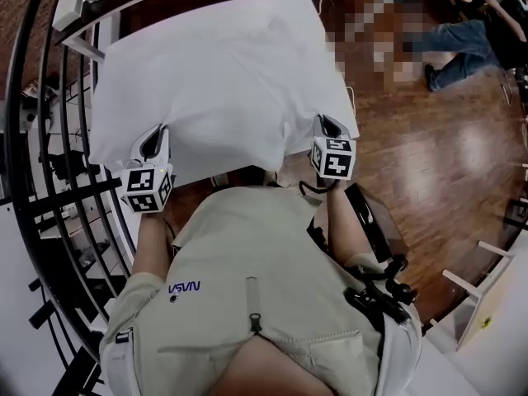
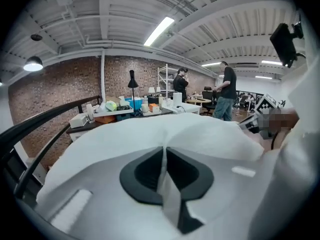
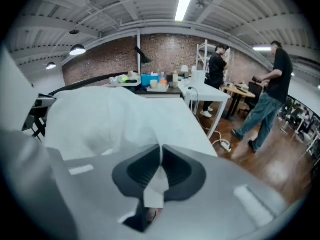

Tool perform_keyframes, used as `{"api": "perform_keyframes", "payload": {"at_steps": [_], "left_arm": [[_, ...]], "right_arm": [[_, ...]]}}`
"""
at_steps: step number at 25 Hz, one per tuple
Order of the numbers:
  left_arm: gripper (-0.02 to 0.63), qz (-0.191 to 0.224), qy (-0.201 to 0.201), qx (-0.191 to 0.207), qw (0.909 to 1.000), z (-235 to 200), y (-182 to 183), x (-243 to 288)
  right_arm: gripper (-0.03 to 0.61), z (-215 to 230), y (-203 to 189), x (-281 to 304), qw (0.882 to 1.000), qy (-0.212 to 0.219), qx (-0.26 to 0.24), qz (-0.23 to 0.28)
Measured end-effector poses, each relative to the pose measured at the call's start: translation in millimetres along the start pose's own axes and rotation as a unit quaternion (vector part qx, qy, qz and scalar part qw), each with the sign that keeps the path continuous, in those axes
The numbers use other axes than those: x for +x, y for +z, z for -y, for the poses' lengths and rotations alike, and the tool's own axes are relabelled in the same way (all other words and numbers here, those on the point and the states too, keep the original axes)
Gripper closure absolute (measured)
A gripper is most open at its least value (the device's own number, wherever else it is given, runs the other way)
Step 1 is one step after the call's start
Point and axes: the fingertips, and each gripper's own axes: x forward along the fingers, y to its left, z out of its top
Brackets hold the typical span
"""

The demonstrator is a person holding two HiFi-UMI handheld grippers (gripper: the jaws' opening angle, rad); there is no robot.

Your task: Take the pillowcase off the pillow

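A white pillow in its white pillowcase [image 1: 223, 81] lies on a white table, long side across the head view. My left gripper [image 1: 153, 143] is shut on the pillowcase's near left edge; in the left gripper view a strip of white cloth [image 2: 165, 184] runs between the closed jaws of my left gripper [image 2: 164, 156]. My right gripper [image 1: 327, 126] is shut on the near right edge, and the right gripper view shows a fold of cloth [image 3: 156, 184] pinched in my right gripper [image 3: 161, 156]. The pillow fills the space ahead of both grippers.
A black curved railing [image 1: 49, 139] runs along the left. A desk with boxes and a lamp [image 2: 127, 109] stands behind the pillow. Two people [image 3: 270, 94] stand on the wooden floor [image 1: 429, 163] to the right. A cable and socket strip [image 3: 224, 145] lie by the table leg.
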Motion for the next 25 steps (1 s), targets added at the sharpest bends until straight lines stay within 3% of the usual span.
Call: {"api": "perform_keyframes", "payload": {"at_steps": [4,7,10,14,16,19,25], "left_arm": [[0.535,-0.017,-0.016,0.017,0.9996,9,-10,-14],[0.458,-0.003,-0.027,0.033,0.9991,14,7,-33],[0.433,0.025,-0.048,0.053,0.9971,25,35,-38],[0.338,0.030,-0.087,0.116,0.9889,30,73,-6],[0.293,0.019,-0.101,0.136,0.9854,22,90,20],[0.274,0.002,-0.116,0.147,0.9823,15,113,56],[0.253,-0.045,-0.133,0.136,0.9807,15,128,120]], "right_arm": [[0.397,3,9,-6,1.000,0.021,0.013,0.006],[0.393,19,46,-21,0.998,0.016,0.021,0.050],[0.394,15,87,-23,0.995,0.037,0.016,0.090],[0.394,-11,139,-10,0.989,0.082,-0.011,0.119],[0.393,-30,160,7,0.987,0.106,-0.029,0.118],[0.394,-53,179,37,0.986,0.133,-0.032,0.098],[0.393,-86,201,80,0.986,0.152,-0.023,0.059]]}}
